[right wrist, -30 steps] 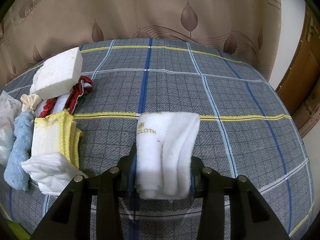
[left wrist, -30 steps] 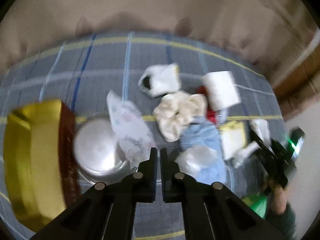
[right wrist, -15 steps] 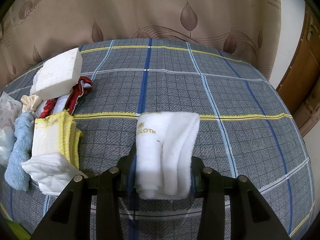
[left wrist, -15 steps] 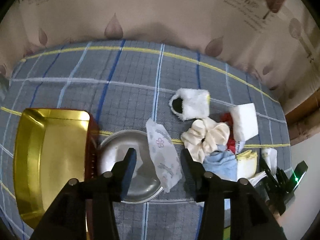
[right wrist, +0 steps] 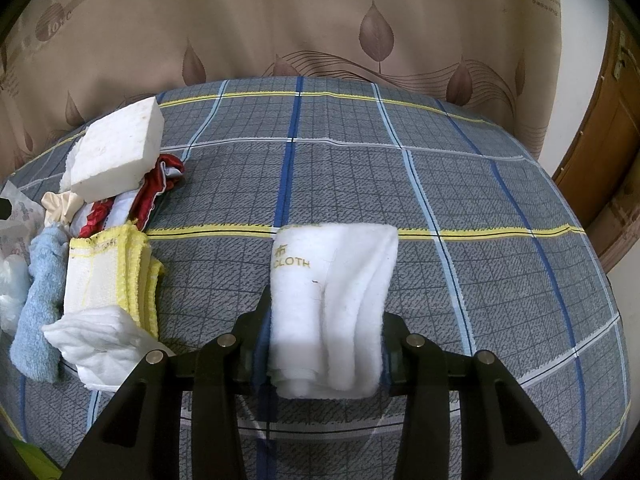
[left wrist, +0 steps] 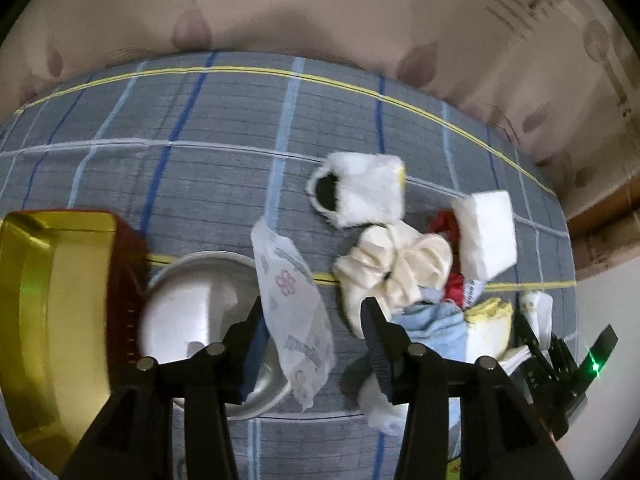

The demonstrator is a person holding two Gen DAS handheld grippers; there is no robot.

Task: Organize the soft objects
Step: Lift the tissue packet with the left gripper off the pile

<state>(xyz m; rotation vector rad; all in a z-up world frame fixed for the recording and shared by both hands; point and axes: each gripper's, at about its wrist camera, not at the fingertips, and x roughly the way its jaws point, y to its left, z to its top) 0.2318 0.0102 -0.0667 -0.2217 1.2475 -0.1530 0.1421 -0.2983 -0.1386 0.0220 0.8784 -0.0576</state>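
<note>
My left gripper [left wrist: 314,320] is open and empty, held above a flowered tissue packet [left wrist: 294,300] that leans over the rim of a round metal bowl [left wrist: 192,312]. To its right lies a pile: a cream scrunchie [left wrist: 394,268], a white fuzzy slipper [left wrist: 360,194], a white sponge block [left wrist: 486,236], red cloth [left wrist: 444,220], a blue towel [left wrist: 434,320] and a yellow-edged cloth [left wrist: 490,326]. My right gripper [right wrist: 324,316] is shut on a folded white cloth [right wrist: 332,296] marked CLOTH, low over the plaid table cover [right wrist: 460,208].
A gold tin tray [left wrist: 52,320] with a red side stands left of the bowl. In the right wrist view the sponge block [right wrist: 118,150], yellow-edged cloth [right wrist: 108,276], blue towel [right wrist: 38,312] and white wadding [right wrist: 100,344] lie at the left. A leaf-print curtain [right wrist: 320,20] hangs behind.
My left gripper has opened from shut and pulled back above the tissue packet. My right gripper and its white cloth have not moved.
</note>
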